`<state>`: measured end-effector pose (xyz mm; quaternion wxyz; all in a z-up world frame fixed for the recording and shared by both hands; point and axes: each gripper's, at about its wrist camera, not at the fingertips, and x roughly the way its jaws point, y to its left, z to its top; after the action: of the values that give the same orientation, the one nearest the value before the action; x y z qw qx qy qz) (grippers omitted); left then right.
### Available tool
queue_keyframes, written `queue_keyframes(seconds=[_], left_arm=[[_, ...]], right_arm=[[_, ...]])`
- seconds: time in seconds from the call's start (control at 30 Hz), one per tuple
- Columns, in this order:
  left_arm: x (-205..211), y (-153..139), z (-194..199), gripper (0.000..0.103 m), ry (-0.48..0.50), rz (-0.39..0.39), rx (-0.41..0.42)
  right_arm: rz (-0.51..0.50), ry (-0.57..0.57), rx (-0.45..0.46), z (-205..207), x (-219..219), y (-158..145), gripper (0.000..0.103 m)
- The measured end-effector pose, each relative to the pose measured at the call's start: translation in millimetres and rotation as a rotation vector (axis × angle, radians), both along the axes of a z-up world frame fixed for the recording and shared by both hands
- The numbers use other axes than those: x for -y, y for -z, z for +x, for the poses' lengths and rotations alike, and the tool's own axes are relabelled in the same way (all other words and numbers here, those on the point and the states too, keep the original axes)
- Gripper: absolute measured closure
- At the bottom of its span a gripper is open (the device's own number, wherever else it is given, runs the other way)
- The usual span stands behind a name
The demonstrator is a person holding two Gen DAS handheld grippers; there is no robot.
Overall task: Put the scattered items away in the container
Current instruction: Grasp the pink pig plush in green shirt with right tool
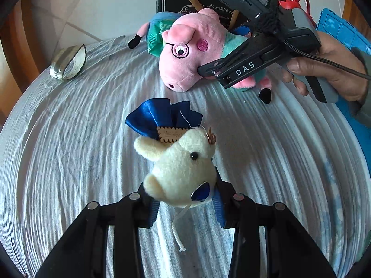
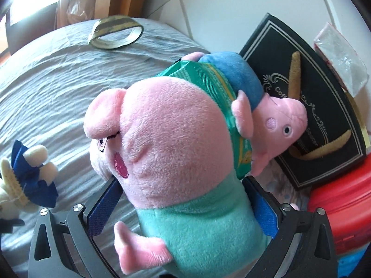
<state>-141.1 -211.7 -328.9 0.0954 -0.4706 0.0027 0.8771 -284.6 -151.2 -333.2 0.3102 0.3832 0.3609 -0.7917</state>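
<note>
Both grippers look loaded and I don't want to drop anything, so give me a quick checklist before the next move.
1. Left gripper closed on the cream bear: ok.
2. Right gripper around the green-bodied pig plush, pads on both sides: ok.
3. Second, blue-bodied pig free of the held pig: cannot tell, they touch.
4. Green packet loose between the pigs: not ok, may drag.
5. Container in view and open: cannot tell.
6. Tape roll out of the way: ok.
</note>
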Motion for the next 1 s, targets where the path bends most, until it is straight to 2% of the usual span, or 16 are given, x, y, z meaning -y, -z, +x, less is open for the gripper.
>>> queue_keyframes(seconds=[0.1, 0.2, 0.23, 0.3, 0.37, 0.63, 0.87, 1.0], left_arm=[[2, 1, 4, 0.065, -0.003, 0.001, 0.004], [4, -4, 5, 0.065, -0.01, -0.002, 0.001], [5, -7, 6, 0.065, -0.013, 0.0, -0.002], [5, -13, 8, 0.065, -0.013, -0.003, -0.01], [5, -20, 10, 0.065, -0.01, -0.009, -0.017], [0, -48, 22, 0.065, -0.009, -0.026, -0.034], [-10, -91, 42, 0.065, 0.0, -0.05, -0.058], [-15, -121, 53, 0.065, 0.0, -0.06, -0.077]], right_arm=[[0.021, -0.003, -0.006, 0, 0, 6, 0.0], [0.149, -0.026, -0.061, 6, 2, 25, 0.0], [0.126, -0.02, -0.051, 7, -1, 21, 0.001], [0.054, 0.029, -0.022, 3, -10, 5, 0.021], [-0.012, 0.058, 0.015, 3, -19, -12, 0.028], [-0.163, 0.106, 0.093, 40, -42, -68, 0.029], [-0.294, 0.234, 0.187, 68, -78, -111, 0.028], [-0.363, 0.292, 0.209, 89, -104, -144, 0.028]])
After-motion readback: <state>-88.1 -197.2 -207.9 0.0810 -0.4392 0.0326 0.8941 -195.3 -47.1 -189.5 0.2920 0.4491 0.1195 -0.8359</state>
